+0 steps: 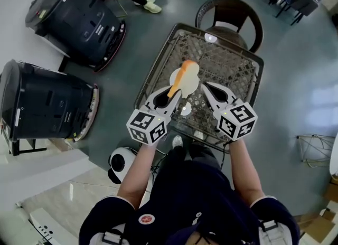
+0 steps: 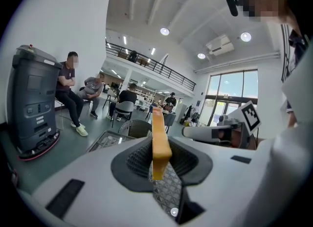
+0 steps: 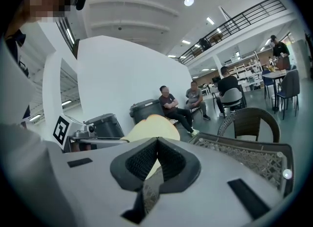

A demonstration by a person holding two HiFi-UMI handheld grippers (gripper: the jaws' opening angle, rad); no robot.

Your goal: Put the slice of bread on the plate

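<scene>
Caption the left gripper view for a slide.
Left gripper pinching a bread slice edge-on, wicker table beyond.

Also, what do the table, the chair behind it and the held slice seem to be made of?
Table: dark woven wicker lattice, probably under a glass sheet, since ceiling lights mirror on it.
Chair: brown woven wicker, matte, with a curved back.
Slice of bread: pale soft crumb with an orange-brown crust edge, dry looking.

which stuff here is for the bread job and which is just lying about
For the job:
bread, clamped in the left gripper
plate on the table

Just about:
chair
two dark machines on the floor
</scene>
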